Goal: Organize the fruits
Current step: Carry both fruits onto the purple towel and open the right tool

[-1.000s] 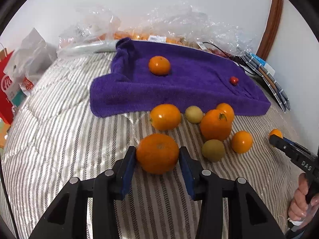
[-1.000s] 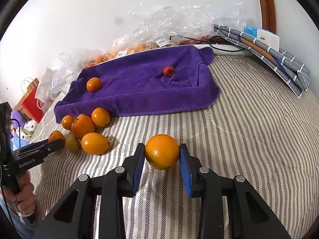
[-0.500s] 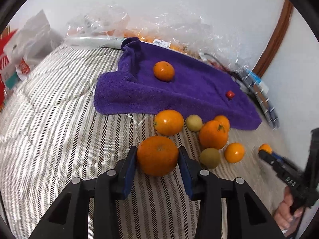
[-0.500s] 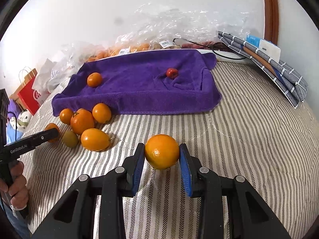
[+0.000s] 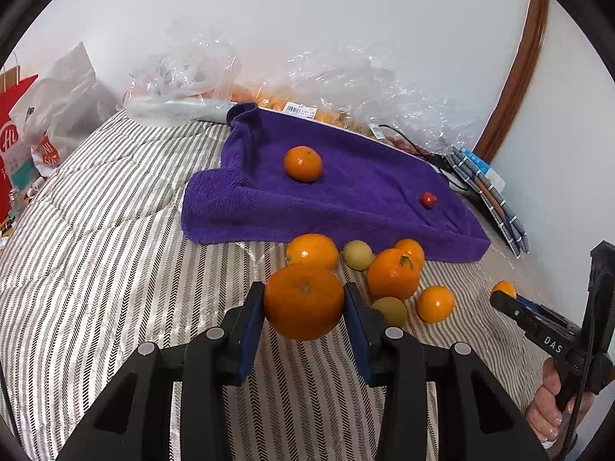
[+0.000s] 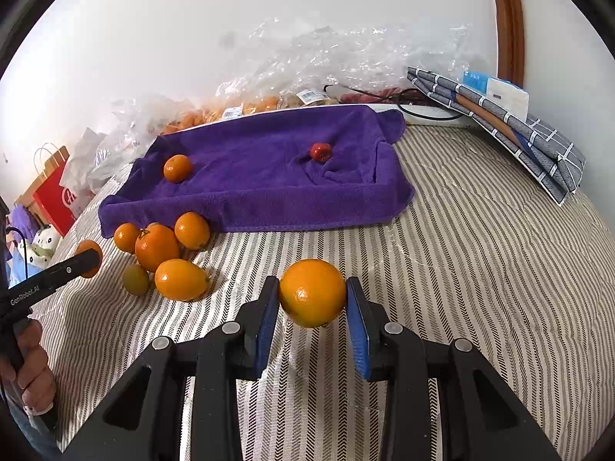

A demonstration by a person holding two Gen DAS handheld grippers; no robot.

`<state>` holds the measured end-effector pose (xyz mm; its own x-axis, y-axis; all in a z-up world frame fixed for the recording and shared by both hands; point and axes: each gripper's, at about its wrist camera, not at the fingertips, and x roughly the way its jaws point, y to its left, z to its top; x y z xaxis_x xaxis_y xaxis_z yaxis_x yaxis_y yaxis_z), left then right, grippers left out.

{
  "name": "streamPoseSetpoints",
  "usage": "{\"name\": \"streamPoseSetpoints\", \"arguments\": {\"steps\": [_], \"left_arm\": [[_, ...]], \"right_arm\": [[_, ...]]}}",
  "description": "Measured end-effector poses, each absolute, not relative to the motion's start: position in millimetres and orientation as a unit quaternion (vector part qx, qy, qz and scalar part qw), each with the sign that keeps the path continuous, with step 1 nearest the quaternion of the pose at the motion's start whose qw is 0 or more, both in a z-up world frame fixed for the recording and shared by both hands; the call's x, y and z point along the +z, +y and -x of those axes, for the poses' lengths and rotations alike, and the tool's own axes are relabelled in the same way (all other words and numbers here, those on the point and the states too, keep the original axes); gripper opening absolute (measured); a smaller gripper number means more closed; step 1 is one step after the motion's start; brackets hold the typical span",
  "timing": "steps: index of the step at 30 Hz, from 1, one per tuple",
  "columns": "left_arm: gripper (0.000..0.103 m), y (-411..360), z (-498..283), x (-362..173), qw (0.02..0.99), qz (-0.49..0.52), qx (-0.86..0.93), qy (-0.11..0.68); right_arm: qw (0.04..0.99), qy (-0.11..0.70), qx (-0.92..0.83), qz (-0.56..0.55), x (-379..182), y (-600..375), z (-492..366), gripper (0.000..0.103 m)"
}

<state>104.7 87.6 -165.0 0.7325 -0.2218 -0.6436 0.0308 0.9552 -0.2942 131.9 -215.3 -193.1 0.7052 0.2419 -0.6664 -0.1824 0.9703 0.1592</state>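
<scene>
Left gripper (image 5: 303, 303): closed around a big orange (image 5: 303, 301), blue pads pressed to both its sides, the fruit lifted clear of the striped bedcover (image 5: 96, 269).
Right gripper (image 6: 312, 294): clamped on a yellow-orange fruit (image 6: 312, 293), one pad on each flank, held above the stripes.
Loose pile (image 5: 392, 278): just ahead and right of the left gripper's load; a stemmed orange in the middle, smaller oranges and two greenish-yellow fruits touching or close around it. From the right gripper the same pile (image 6: 157, 246) lies ahead to the left, well apart from its fruit.
Purple towel (image 5: 365, 199): beyond the pile, straight ahead of both grippers, front edge folded down onto the bedcover.
On the towel: one orange (image 5: 303, 163) toward its left half, one small red fruit (image 5: 427, 199) toward its right, well apart from each other.
Other gripper seen from each side: the right one shows at the far right of the left view (image 5: 503, 296), tip around its fruit; the left one at the far left of the right view (image 6: 86, 259).
Behind the towel: crumpled clear plastic bags (image 6: 346, 61) against the wall, orange fruit inside.
Far right: folded grey checked cloth (image 6: 511, 130).
Far left: red paper bag (image 6: 54, 196).
</scene>
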Motion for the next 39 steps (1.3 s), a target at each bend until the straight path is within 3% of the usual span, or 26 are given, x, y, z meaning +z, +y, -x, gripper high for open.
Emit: {"name": "streamPoseSetpoints", "arguments": {"steps": [12,24,30,39], "left_arm": [[0.038,105,-91,-130,0.930,0.135,-0.050,0.338],[0.038,105,-156,-69,0.947,0.114,-0.026,0.298],[0.038,106,-201,-78,0.944,0.136,-0.018,0.300],[0.038,106,-225,-125,0.933,0.126,-0.007,0.336]], "right_arm": [[0.925,0.364,0.103,-0.042,-184,-222,-136,0.034],[0.947,0.300,0.110,-0.037,-109,-217,-187,0.034],[0.946,0.303,0.106,-0.036,-106,-212,-228,0.034],[0.929,0.355,0.103,-0.026,-160,-207,-265,0.034]]}}
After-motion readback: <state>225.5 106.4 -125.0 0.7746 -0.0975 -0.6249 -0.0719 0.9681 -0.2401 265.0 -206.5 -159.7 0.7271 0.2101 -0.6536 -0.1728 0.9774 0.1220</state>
